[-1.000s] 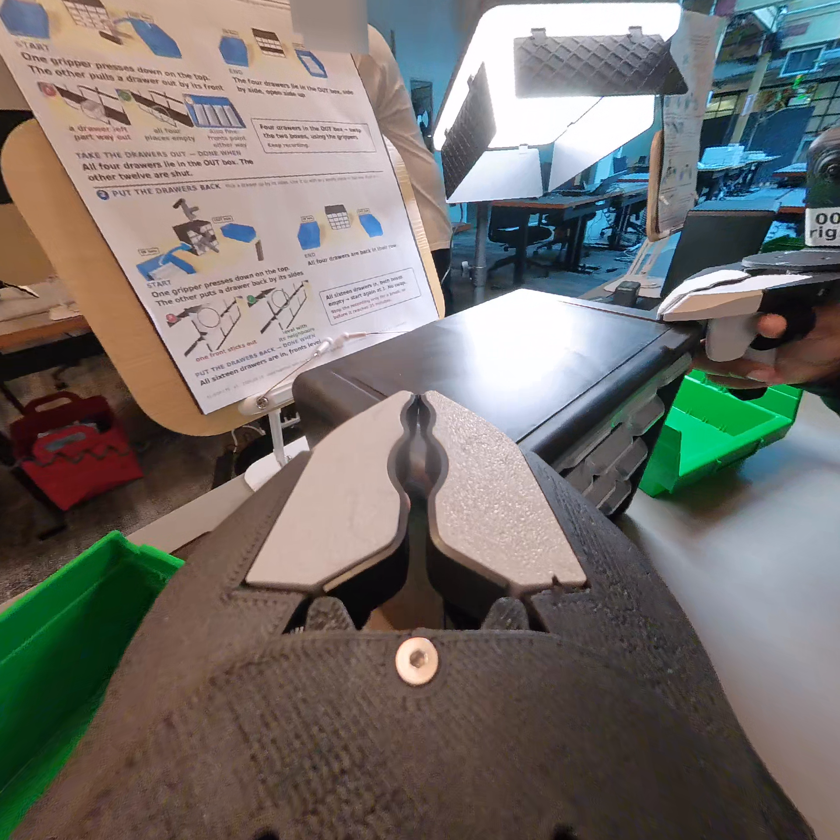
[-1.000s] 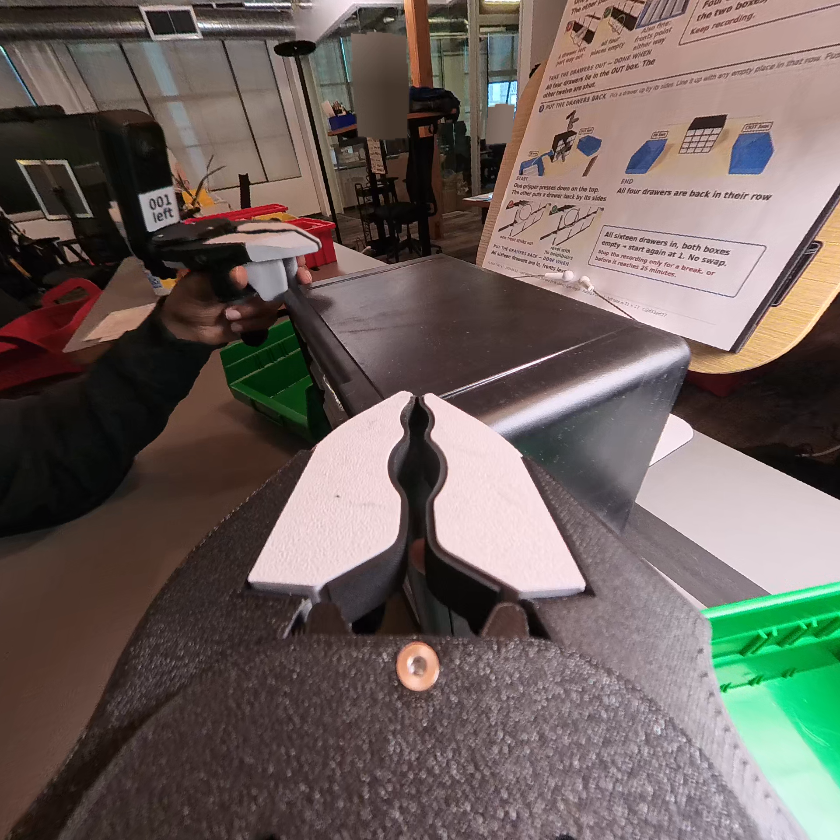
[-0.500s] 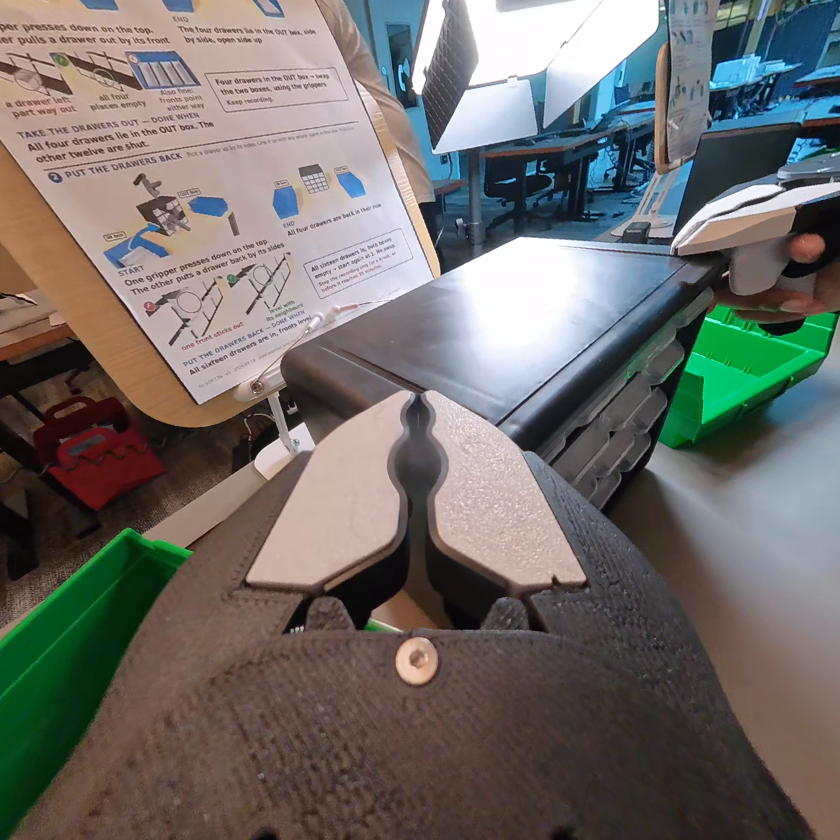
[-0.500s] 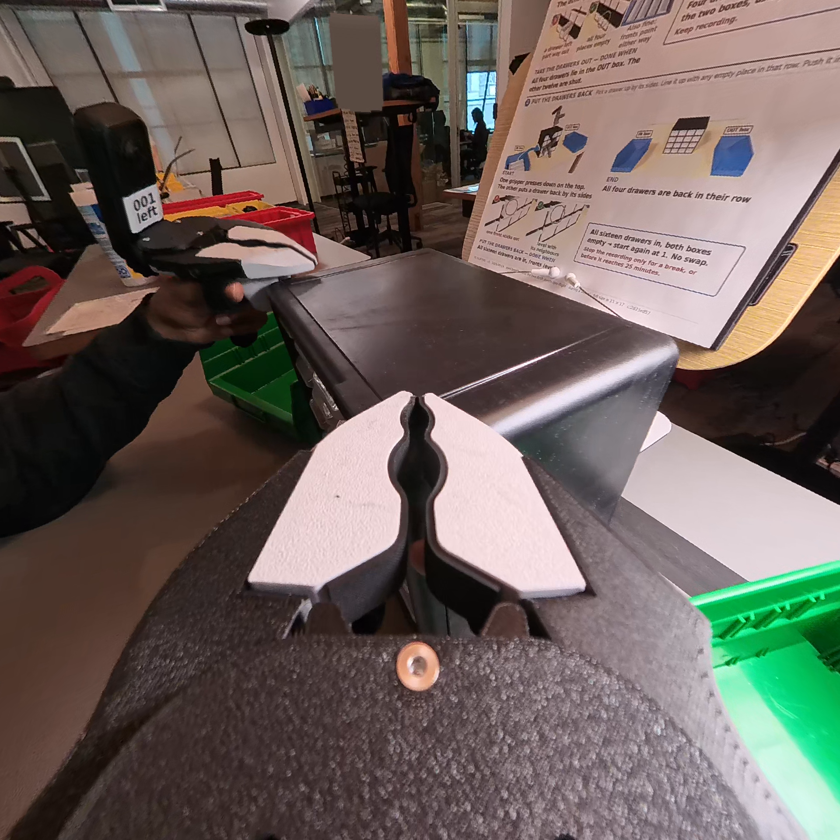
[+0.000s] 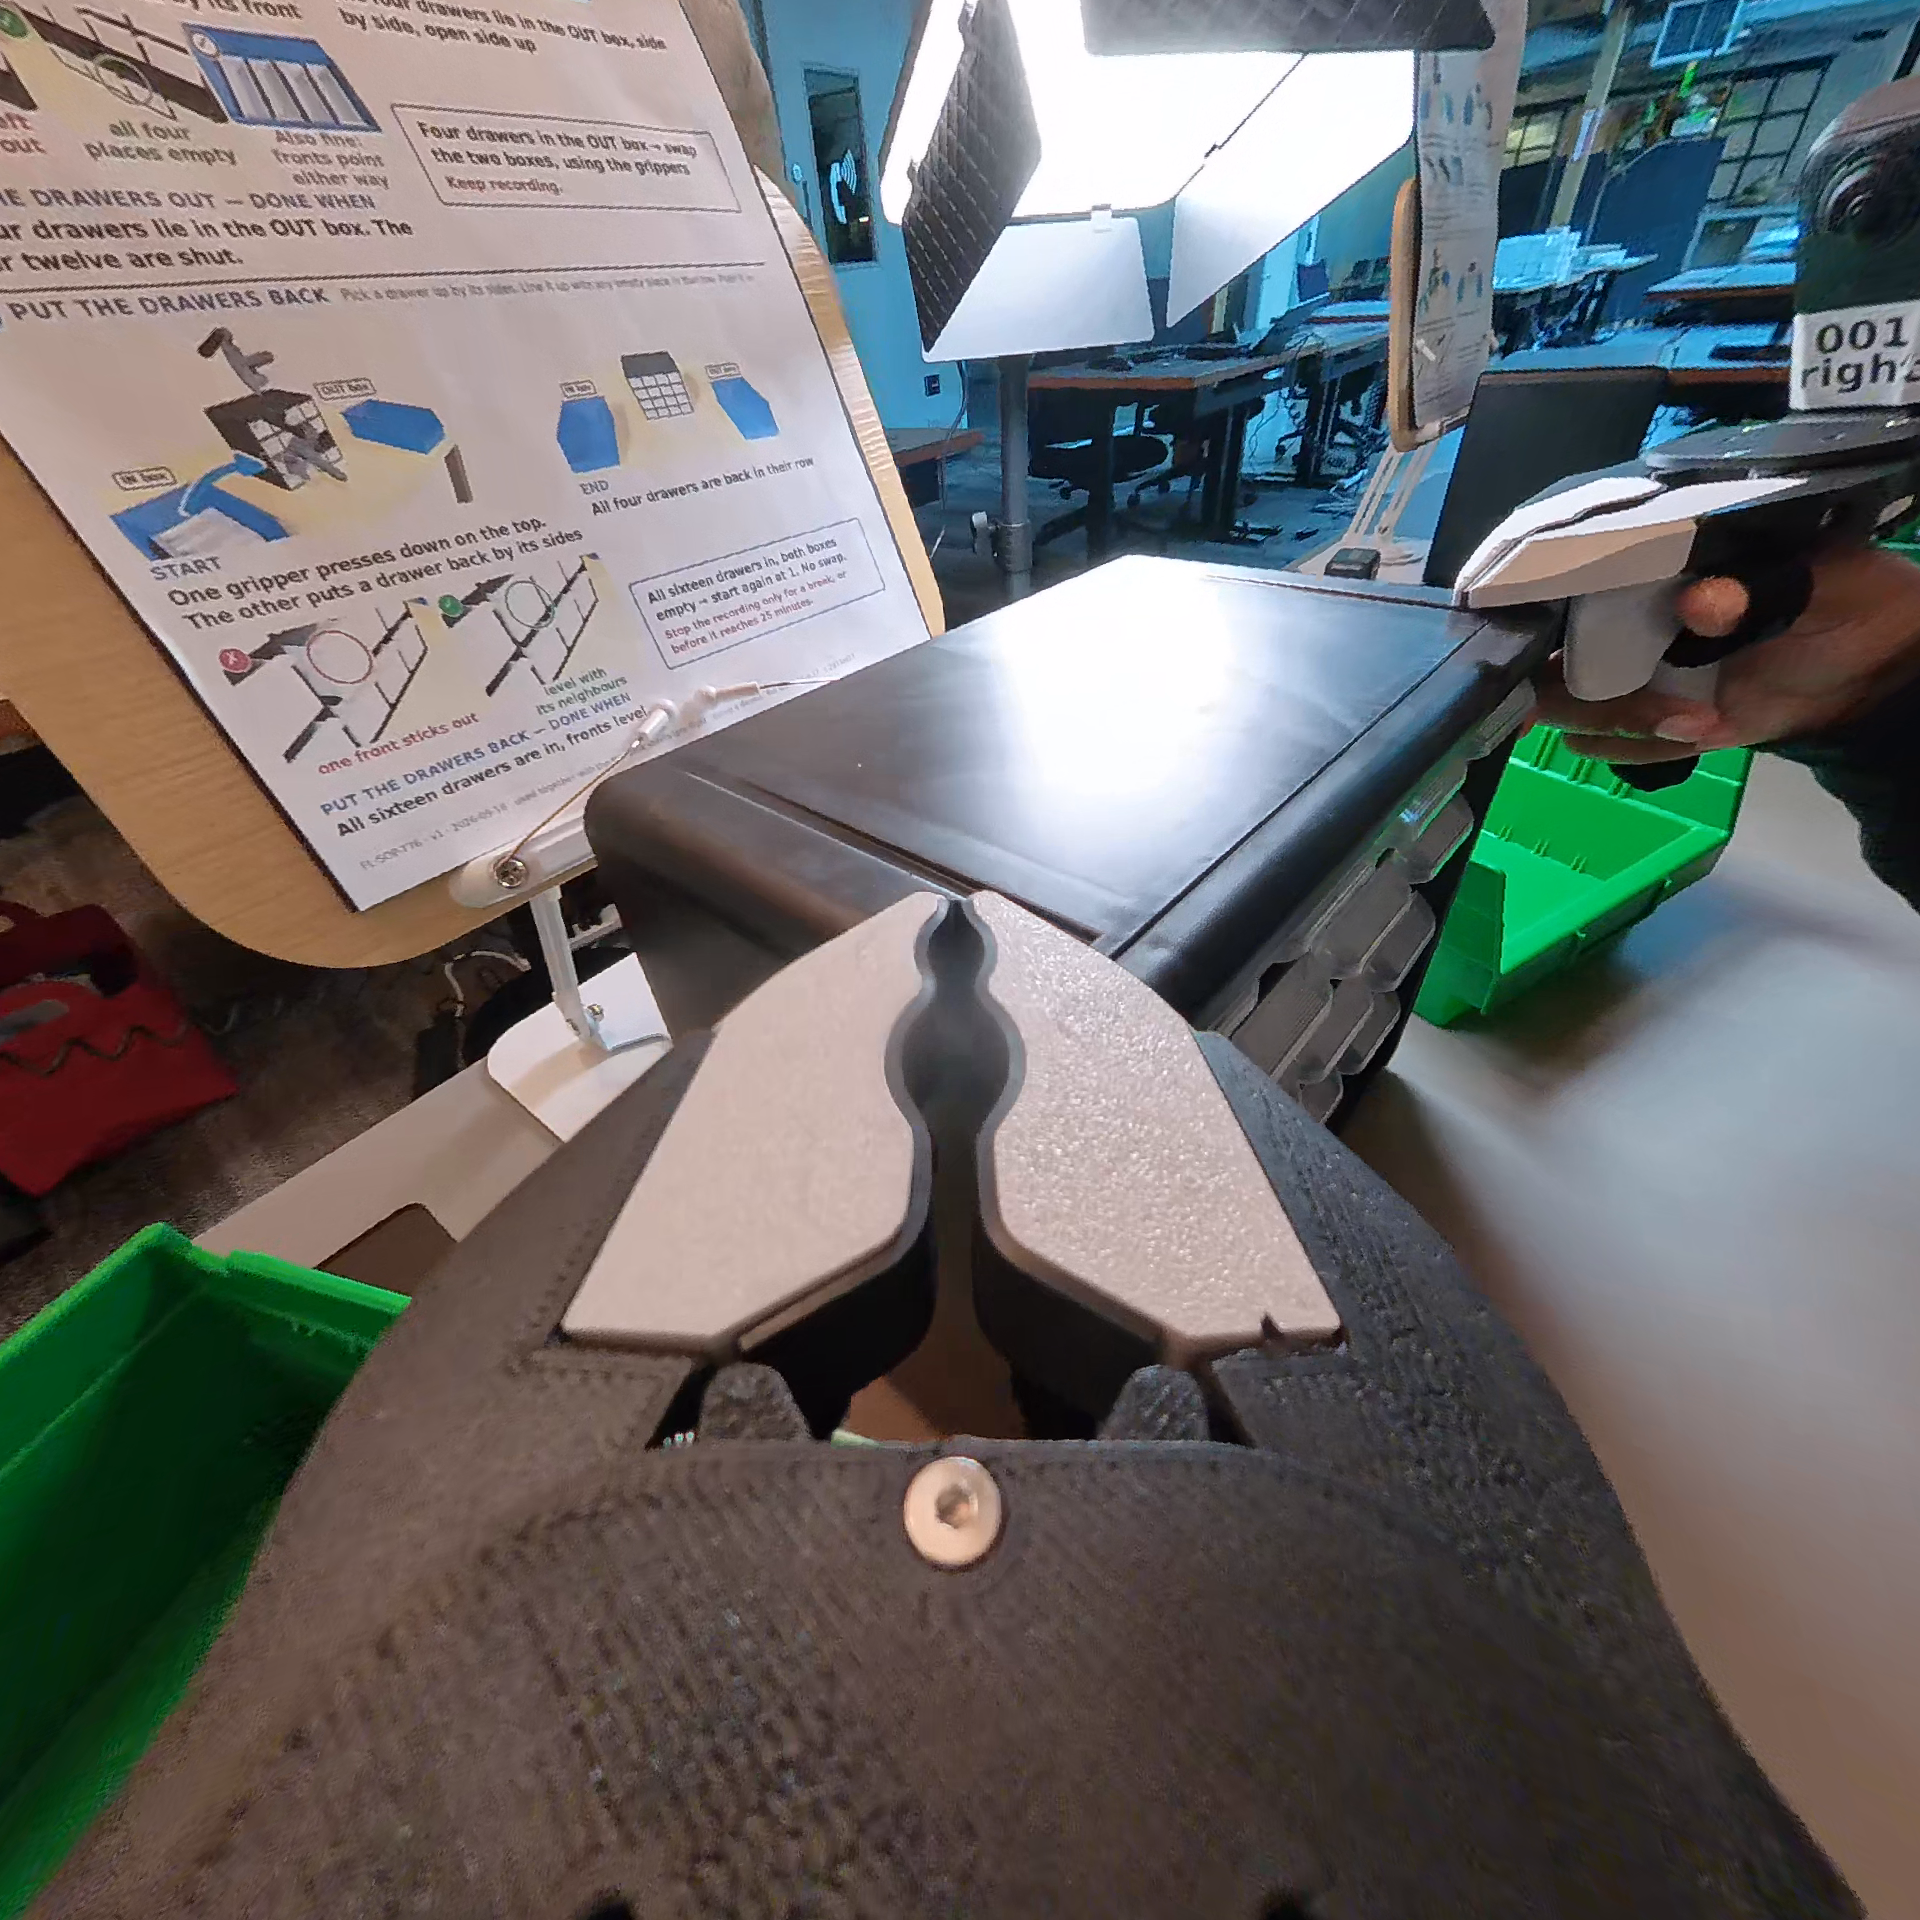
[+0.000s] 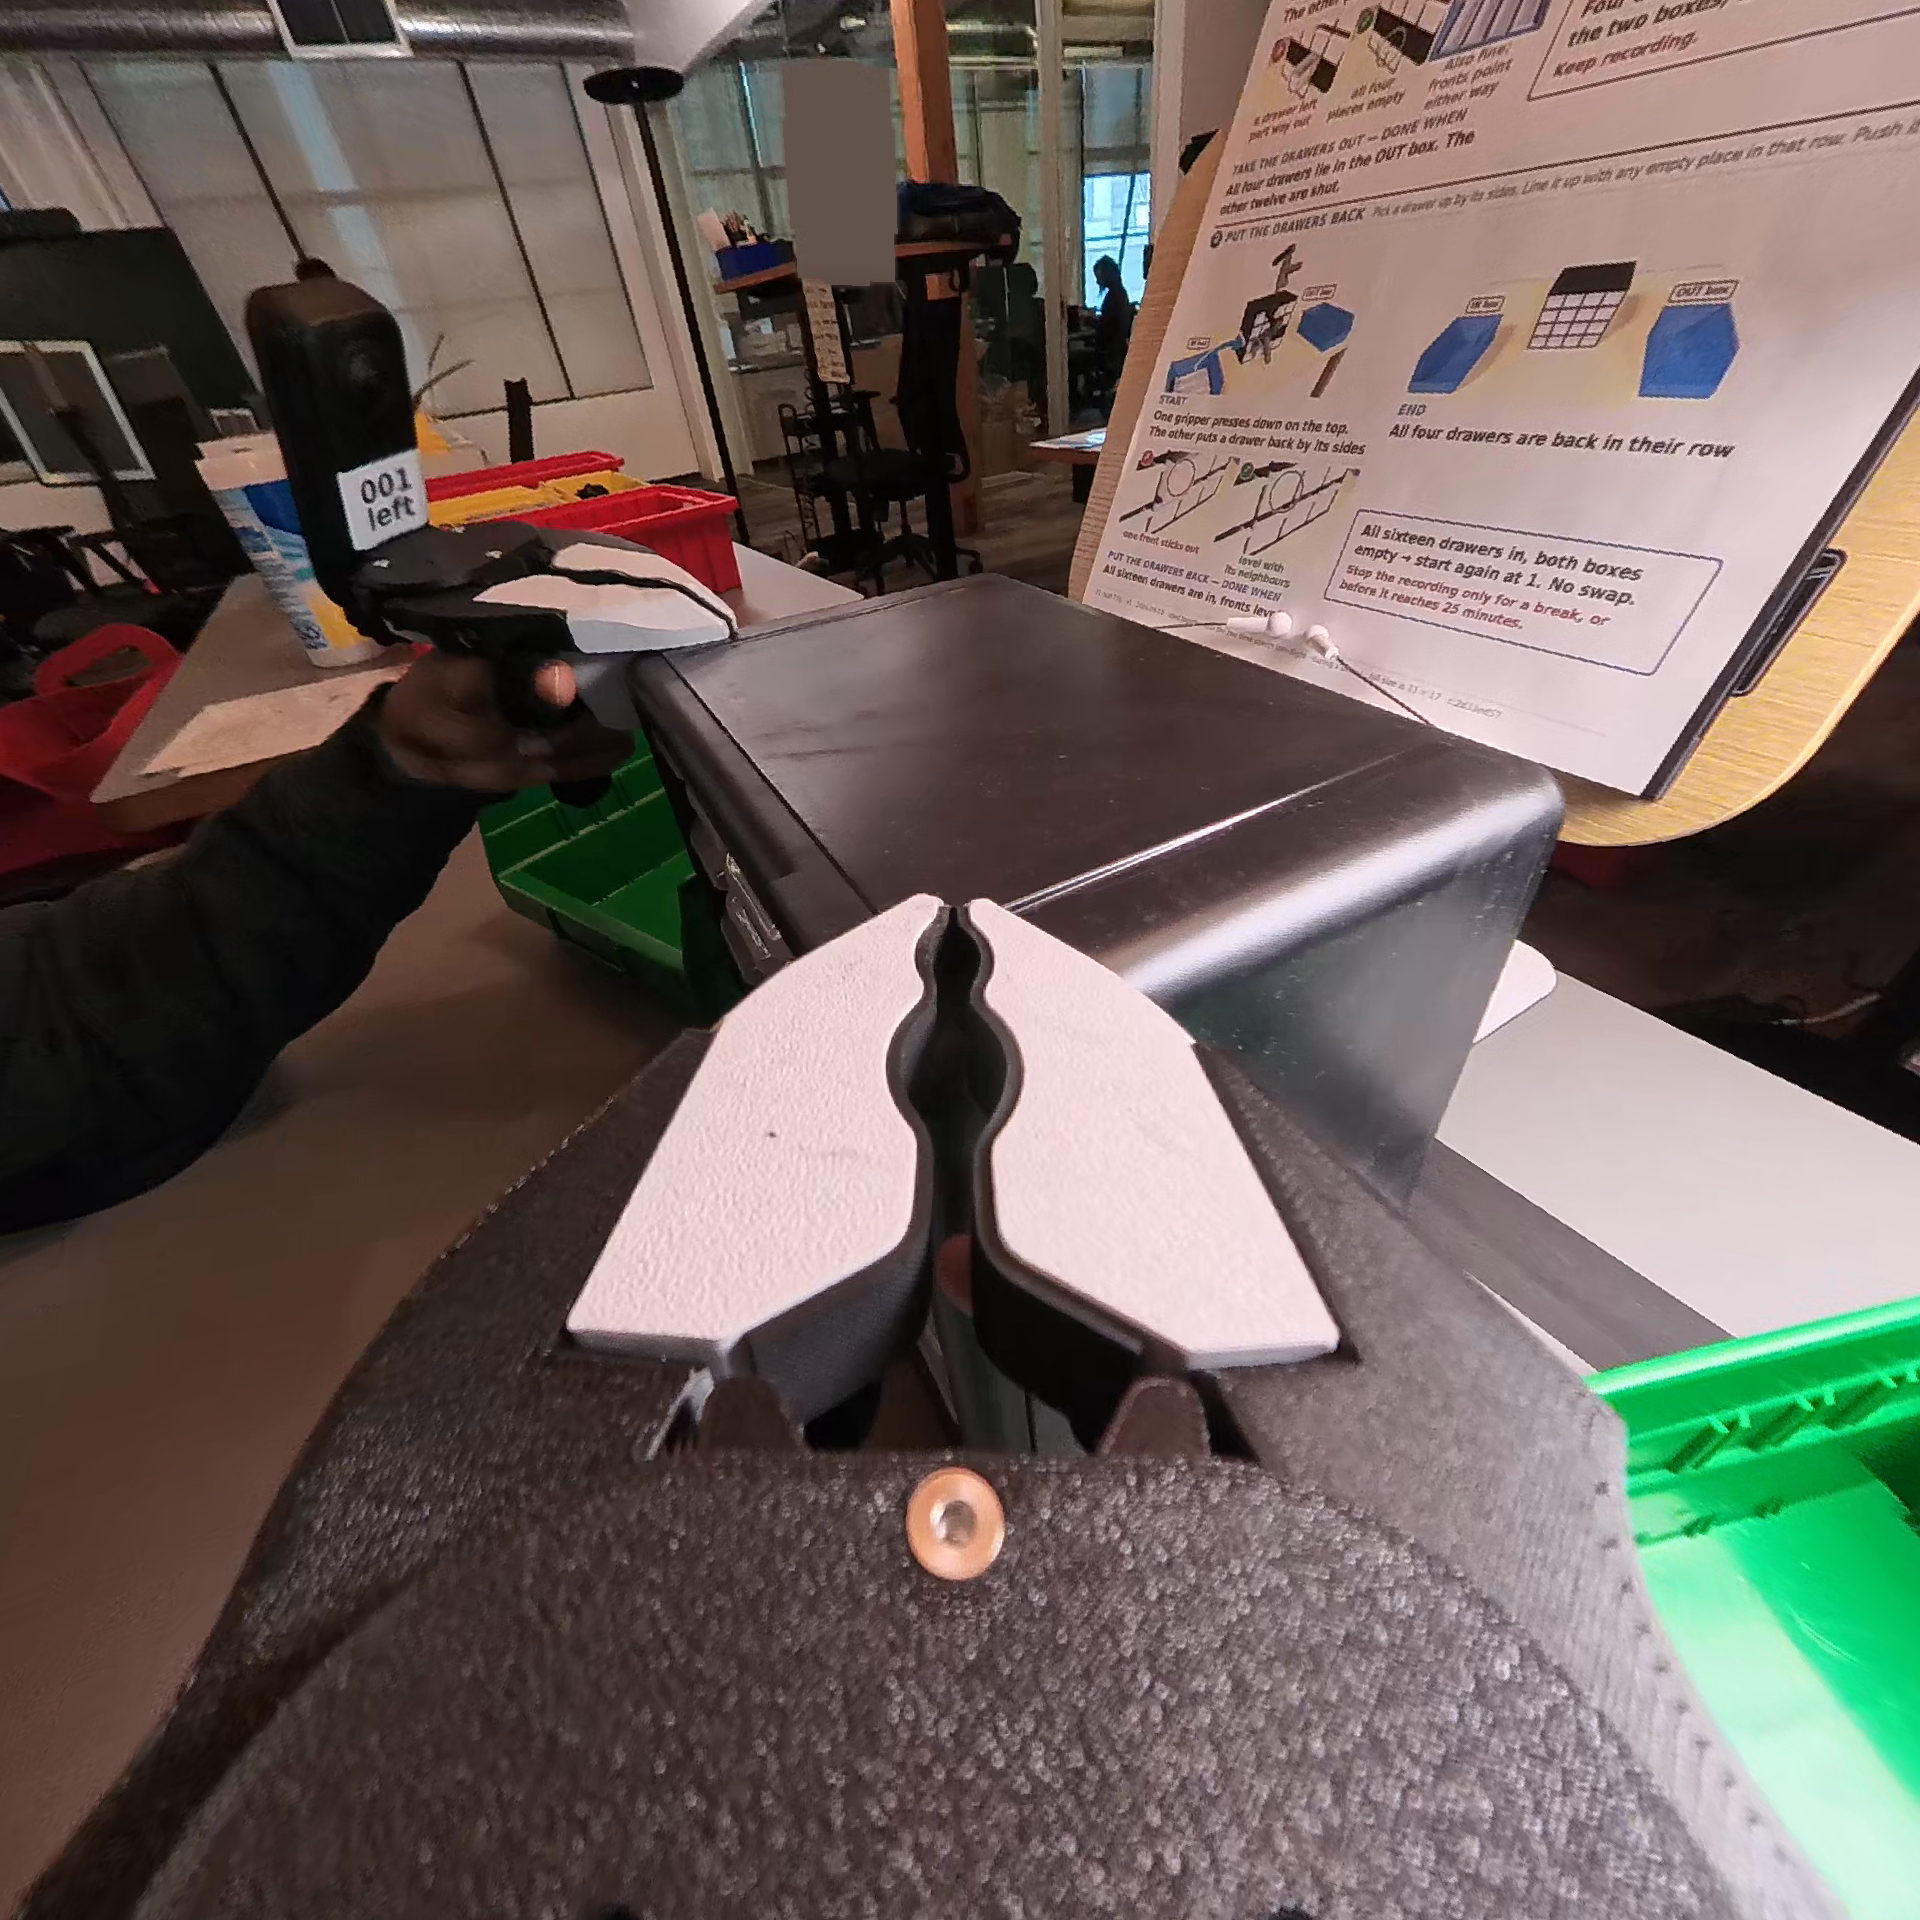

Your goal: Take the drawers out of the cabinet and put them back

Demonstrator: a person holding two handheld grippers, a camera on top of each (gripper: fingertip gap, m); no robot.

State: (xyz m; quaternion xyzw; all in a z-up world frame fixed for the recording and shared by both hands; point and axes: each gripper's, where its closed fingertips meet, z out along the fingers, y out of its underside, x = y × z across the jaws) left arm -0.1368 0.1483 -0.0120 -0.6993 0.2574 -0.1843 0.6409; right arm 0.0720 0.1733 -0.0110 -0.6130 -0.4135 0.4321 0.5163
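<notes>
Two claws face one black cabinet (image 5: 1091, 748) from opposite ends of its top. That cabinet is a squat box with a smooth, glossy lid that catches a bright glare, rounded edges and plain dark side walls; it stands on the grey counter (image 5: 1662, 1195). Its front is a grid of small translucent grey drawers (image 5: 1340, 966), all seated in their slots as far as the oblique left wrist view lets me judge, and in the right wrist view only a sliver of that front shows. The left claw (image 5: 954, 914) has both pale fingers pressed together with nothing between them, its tips just before the cabinet's near top corner; I cannot tell whether they touch it. The right claw (image 6: 954, 914) is likewise closed and empty, tips just short of the cabinet's other top corner. Seen from the left wrist view, the right claw sits at the far right end of the lid, held by a hand (image 5: 1745, 686), its tips at the lid's edge. Beyond and below that hand lies a green bin (image 5: 1558, 883), just beside the cabinet. Another green bin (image 5: 114, 1455) lies low to the left of the left claw. Behind the cabinet, an instruction sheet (image 5: 436, 436) leans on a wooden board.
</notes>
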